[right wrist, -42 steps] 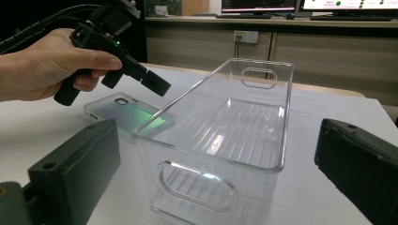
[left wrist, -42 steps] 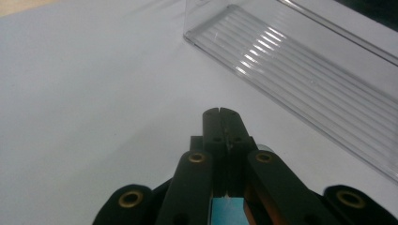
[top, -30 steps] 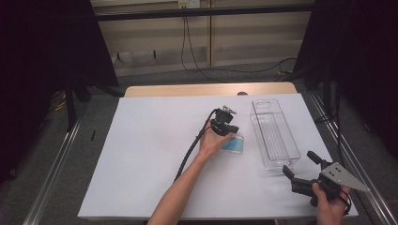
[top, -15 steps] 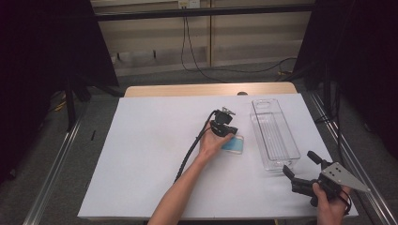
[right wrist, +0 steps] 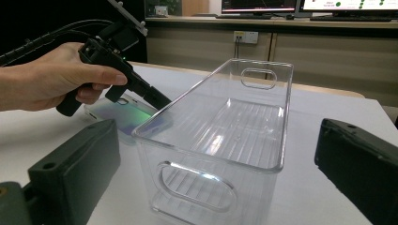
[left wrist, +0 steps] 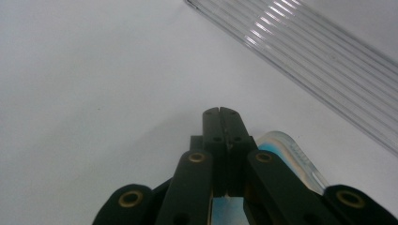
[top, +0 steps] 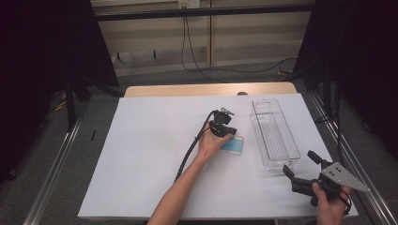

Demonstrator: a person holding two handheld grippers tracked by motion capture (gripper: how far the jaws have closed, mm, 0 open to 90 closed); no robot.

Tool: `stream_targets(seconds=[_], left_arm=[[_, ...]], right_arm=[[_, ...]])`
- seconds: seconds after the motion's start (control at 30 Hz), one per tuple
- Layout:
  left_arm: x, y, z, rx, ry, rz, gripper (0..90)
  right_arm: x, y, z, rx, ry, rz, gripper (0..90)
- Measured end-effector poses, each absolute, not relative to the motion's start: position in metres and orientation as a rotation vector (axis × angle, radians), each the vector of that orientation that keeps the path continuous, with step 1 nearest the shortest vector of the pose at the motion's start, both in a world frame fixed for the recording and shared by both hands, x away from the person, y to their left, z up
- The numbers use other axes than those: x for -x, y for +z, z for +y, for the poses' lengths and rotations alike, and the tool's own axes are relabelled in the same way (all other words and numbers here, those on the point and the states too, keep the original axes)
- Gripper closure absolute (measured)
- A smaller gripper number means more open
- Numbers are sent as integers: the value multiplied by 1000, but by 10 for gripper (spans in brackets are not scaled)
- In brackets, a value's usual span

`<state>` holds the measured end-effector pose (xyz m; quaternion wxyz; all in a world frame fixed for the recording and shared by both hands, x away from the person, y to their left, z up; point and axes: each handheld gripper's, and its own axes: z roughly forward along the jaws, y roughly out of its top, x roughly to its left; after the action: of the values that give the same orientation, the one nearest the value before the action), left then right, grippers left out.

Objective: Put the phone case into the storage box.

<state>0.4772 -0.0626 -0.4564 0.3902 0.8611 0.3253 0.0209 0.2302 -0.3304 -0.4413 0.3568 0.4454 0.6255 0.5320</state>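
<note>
A flat blue slab with a clear rim (top: 234, 146) lies on the white table sheet (top: 141, 154), left of a long clear plastic bin (top: 292, 149). My left gripper (top: 231, 133) hovers over the slab's left end, jaws pressed together with nothing between them. In the left gripper view the shut tips (left wrist: 223, 112) point at bare sheet, the slab (left wrist: 286, 150) below and to the right. My right gripper (top: 299, 162) stands open near the front right corner, aimed at the bin's near end (right wrist: 202, 187). In the right gripper view the left gripper (right wrist: 157, 99) slants down over the slab (right wrist: 122, 115).
The bin (left wrist: 328, 61) is empty, with a cut-out handle at each end. A wooden table edge (top: 197, 89) shows beyond the sheet. Metal rails (top: 56, 164) run along both sides, and a cable (top: 187, 152) trails from the left gripper along the forearm.
</note>
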Motion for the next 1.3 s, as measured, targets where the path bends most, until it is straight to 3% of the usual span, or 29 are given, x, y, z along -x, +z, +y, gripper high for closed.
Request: stream_targets(seconds=[1.3], left_arm=[[-456,-458,-64,-2197,-26,763,900]], right_arm=[[-230,-441,-330,-1153,1371,1613,0]])
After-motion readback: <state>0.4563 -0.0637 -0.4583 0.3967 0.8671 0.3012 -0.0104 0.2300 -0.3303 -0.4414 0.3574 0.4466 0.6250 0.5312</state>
